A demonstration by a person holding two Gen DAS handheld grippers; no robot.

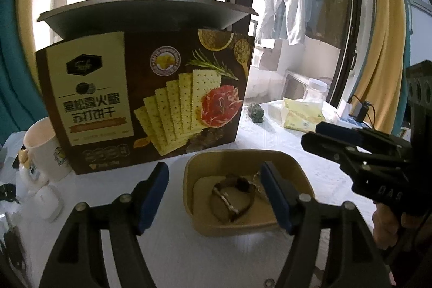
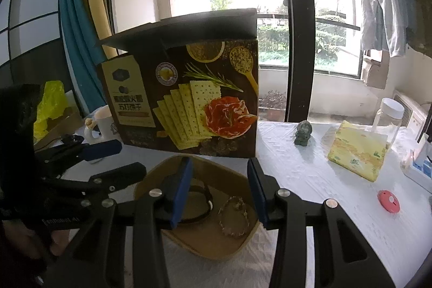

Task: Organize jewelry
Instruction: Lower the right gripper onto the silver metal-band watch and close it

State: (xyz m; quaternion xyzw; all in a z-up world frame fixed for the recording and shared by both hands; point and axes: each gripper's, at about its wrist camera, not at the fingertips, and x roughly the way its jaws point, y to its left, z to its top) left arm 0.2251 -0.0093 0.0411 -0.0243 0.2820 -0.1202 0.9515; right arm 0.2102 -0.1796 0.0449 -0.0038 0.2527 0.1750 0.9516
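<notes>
- Hovering low in the left wrist view, the left gripper (image 1: 214,193) had its blue-padded fingers (image 1: 152,193) spread wide apart with nothing between them, one finger at centre left and the other over the bowl's right half.
- Between and just beyond those fingers sat the square tan paper bowl (image 1: 294,169) in the lower centre of the frame, resting on the white textured tablecloth (image 1: 270,134).
- Inside the bowl lay a dark-strapped wristwatch (image 1: 233,196) near its middle, with a pale beaded bracelet (image 1: 256,180) just beside it, partly hidden by the right finger.
- In the right wrist view, the right gripper (image 2: 220,195) was likewise open and empty above the same bowl (image 2: 237,180), at lower centre.
- There the watch (image 2: 201,196) lay in the bowl's left part and the bracelet (image 2: 235,215) to its right, close together.
- Behind the bowl stood a tall brown cracker box (image 2: 189,96) printed with crackers and ham, filling the frame's centre.
- At the left edge, beside the box, stood a white mug (image 1: 44,150).
- A small green stone figurine (image 2: 303,135) stood at centre right, and a yellow patterned packet (image 2: 356,150) lay further right.
</notes>
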